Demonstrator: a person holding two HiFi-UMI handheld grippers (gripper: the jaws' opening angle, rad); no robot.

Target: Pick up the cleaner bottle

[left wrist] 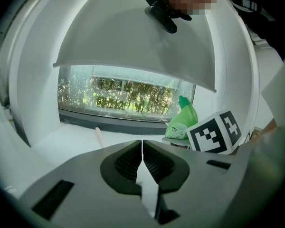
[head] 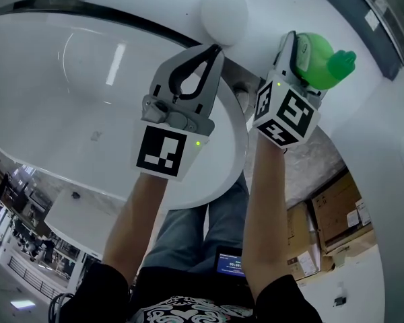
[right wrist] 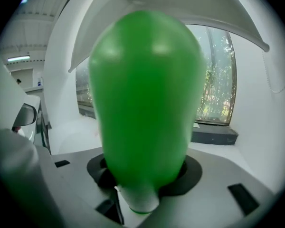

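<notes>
**Grip made, lift to come**

The white tub (head: 67, 113) at left holds nothing I can see. Over its rim the left tongs (head: 212, 52) hang clenched on nothing. Right of them, the right tongs (head: 293, 56) are grasping the green cleaner bottle (head: 320, 62) by its body, upright by the window ledge (left wrist: 71, 139). Its contents don't show through the plastic. Next, I'd say, comes a firm squeeze and a straight lift.

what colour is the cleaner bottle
The cleaner bottle is bright green, which shows best in the right gripper view.
</notes>
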